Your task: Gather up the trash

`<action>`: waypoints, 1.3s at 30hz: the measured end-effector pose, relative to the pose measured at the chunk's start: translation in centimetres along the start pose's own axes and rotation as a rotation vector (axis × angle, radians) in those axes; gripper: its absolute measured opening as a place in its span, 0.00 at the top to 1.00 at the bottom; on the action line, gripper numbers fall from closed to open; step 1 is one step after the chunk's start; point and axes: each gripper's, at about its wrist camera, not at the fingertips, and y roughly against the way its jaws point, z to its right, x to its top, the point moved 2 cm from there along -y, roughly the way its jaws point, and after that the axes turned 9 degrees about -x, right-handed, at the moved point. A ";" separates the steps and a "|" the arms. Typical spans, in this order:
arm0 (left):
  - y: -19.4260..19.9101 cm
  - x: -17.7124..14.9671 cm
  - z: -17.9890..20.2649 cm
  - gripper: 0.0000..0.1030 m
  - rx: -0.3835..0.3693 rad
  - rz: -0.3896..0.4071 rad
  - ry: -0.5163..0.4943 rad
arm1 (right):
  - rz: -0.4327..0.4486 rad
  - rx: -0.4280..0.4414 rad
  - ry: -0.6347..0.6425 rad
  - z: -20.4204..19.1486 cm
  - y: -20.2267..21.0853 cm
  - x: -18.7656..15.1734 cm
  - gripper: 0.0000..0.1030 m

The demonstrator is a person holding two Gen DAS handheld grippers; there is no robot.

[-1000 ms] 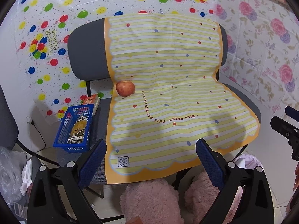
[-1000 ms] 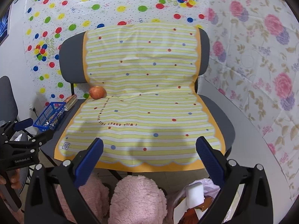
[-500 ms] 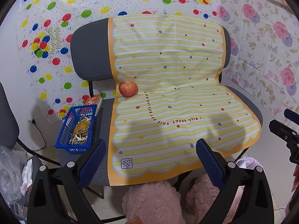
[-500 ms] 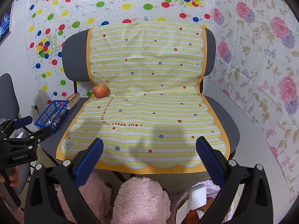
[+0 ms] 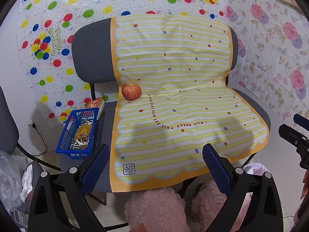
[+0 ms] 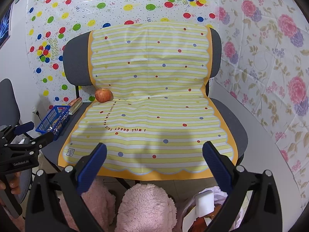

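**Both tongs wide, nothing held — trash sits off to the left**

Both tongs are seen spread wide and empty. The left tongs (image 5: pixel 154 160) are held low in front of the chair's front edge; the right tongs (image 6: pixel 154 158) are held likewise, a bit further right. Nothing is gripped by either.

The chair (image 5: pixel 90 61) is covered by a yellow striped sheet (image 5: pixel 173 77), and no scrap can be made out on the sheet itself. An apple (image 5: pixel 131 92) is parked at the seat/back crease, on the sheet's left edge; whether it counts as trash can't be told.

What reads as the trash is found in the blue basket (image 5: pixel 63 145): wrappers & scraps (image 5: pixel 82 137), piled loose, kind not clear. The basket is set on the bare left strip of the seat, just beside the sheet, a small book (image 5: pixel 97 104) behind it. Its long axis is run front-to-back, roughly in line with the left tongs' fingers.

Key relation, as judged: the basket lies ahead and to the left of both tongs. It is near the left tongs, just beyond the left finger, and well apart from the right tongs, across most of the sheet. So the left hand is the nearer one; a short swing left would be called for, jaws across the narrow width.

A bag with white rubbish (image 6: pixel 204 203) is glimpsed on the floor below the right tongs, prob. the drop point. Pink fluffy slippers (image 6: pixel 146 206) are seen underneath.
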 end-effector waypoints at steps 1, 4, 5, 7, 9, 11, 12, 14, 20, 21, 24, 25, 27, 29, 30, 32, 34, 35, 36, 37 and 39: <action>0.0 0.0 0.0 0.07 -0.001 0.000 0.000 | 0.002 0.001 -0.001 0.0 0.0 0.0 0.06; -0.1 0.0 0.0 0.07 -0.002 -0.003 0.002 | 0.001 0.002 -0.001 0.1 0.0 -0.1 0.06; 0.0 0.0 0.0 0.07 -0.002 -0.002 0.003 | 0.000 0.002 -0.001 0.1 0.0 -0.1 0.06; -0.1 0.1 0.0 0.07 -0.002 -0.004 0.009 | -0.002 0.002 -0.001 0.1 0.0 -0.1 0.06; -0.2 0.1 0.0 0.07 -0.002 -0.005 0.016 | -0.001 0.001 -0.003 0.0 0.1 -0.1 0.06; -0.1 0.0 0.0 0.07 0.002 -0.003 0.022 | -0.001 -0.002 -0.004 -0.1 0.1 -0.1 0.06; -0.1 0.0 0.0 0.07 0.005 -0.003 0.023 | -0.001 -0.002 -0.006 -0.1 0.1 -0.1 0.06; 0.0 -0.2 -0.1 0.07 0.008 -0.001 0.025 | -0.002 -0.001 -0.006 -0.1 0.1 -0.1 0.06; 0.1 -0.3 -0.2 0.07 0.021 0.000 0.022 | -0.005 0.000 -0.007 -0.2 0.1 -0.2 0.06; 0.1 -0.3 -0.2 0.07 0.022 0.000 0.023 | -0.007 0.000 -0.008 -0.3 0.1 -0.2 0.06; 0.0 -0.2 -0.2 0.07 0.025 -0.002 0.021 | -0.007 -0.001 -0.010 -0.4 0.0 -0.2 0.06; 0.0 -0.2 -0.3 0.07 0.024 -0.002 0.021 | -0.009 -0.001 -0.011 -0.4 0.0 -0.2 0.06; 0.0 -0.2 -0.3 0.07 0.024 -0.002 0.021 | -0.011 -0.003 -0.015 -0.6 -0.2 -0.3 0.06; -0.1 -0.2 -0.4 0.07 0.027 -0.004 0.020 | -0.015 -0.003 -0.018 -0.6 -0.5 -0.3 0.06; -0.2 -0.2 -0.4 0.07 0.029 -0.005 0.019 | -0.016 -0.002 -0.018 -0.6 -0.6 -0.3 0.06; -0.4 -0.2 -0.5 0.07 0.035 -0.008 0.015 | -0.020 0.000 -0.019 -0.5 -0.8 -0.3 0.06; -0.6 -0.1 -0.5 0.07 0.040 -0.009 0.008 | -0.024 0.004 -0.021 -0.5 -1.1 -0.4 0.06; -0.7 -0.1 -0.5 0.07 0.039 -0.006 0.004 | -0.025 0.007 -0.023 -0.4 -1.2 -0.4 0.06; -0.8 0.0 -0.5 0.07 0.033 0.000 0.002 | -0.027 0.012 -0.025 -0.3 -1.3 -0.3 0.06; -0.9 0.0 -0.5 0.07 0.029 0.003 0.003 | -0.028 0.019 -0.026 -0.4 -1.6 -0.3 0.06; -1.8 0.1 -0.8 0.07 0.033 -0.005 0.012 | -0.029 0.024 -0.028 -0.4 -1.8 -0.3 0.06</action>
